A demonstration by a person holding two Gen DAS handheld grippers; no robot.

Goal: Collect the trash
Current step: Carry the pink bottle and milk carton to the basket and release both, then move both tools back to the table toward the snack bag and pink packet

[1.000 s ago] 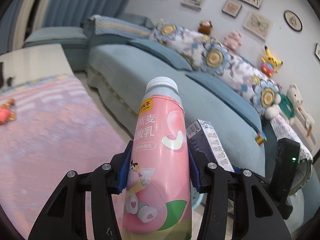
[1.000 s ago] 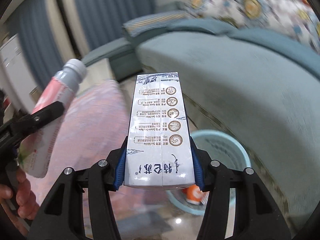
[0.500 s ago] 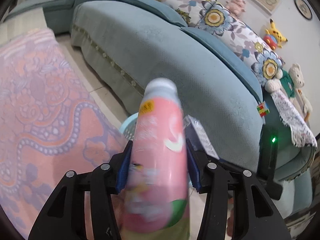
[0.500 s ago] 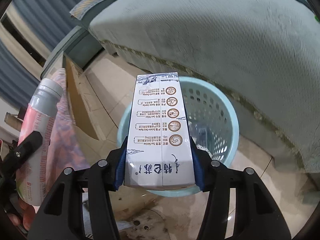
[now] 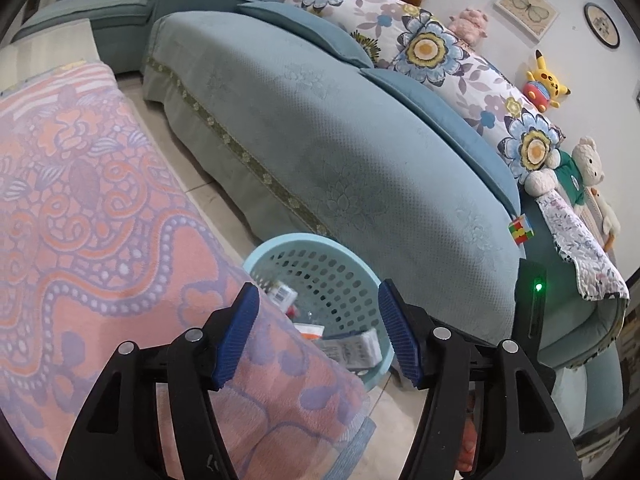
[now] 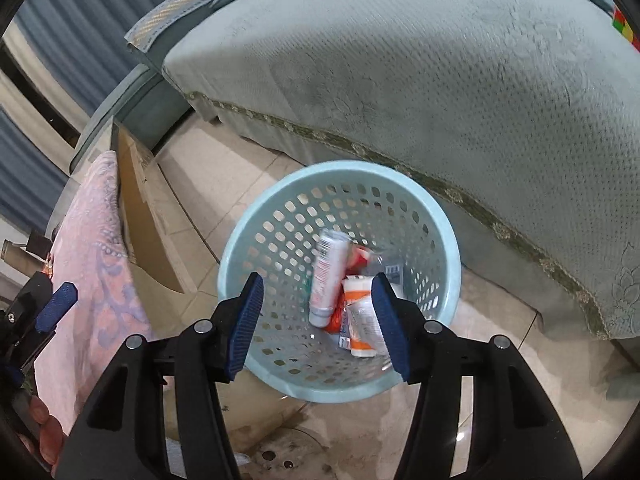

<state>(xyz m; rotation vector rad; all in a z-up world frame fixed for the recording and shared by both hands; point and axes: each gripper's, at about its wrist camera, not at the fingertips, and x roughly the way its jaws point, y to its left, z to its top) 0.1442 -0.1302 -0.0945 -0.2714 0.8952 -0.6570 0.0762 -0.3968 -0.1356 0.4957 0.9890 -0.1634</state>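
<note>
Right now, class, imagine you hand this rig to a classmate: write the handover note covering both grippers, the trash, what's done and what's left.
Left gripper: open, holding nothing, above the pink patterned cloth.
Right gripper: open, holding nothing, over the light blue basket.
Trash: the pink yogurt bottle lies in the basket with other cartons and wrappers.
Basket stands on the tile floor, beside the blue sofa.
Done: trash is in the basket and both grippers are free.
Left: look for more trash; none shows outside the basket in these views.
</note>
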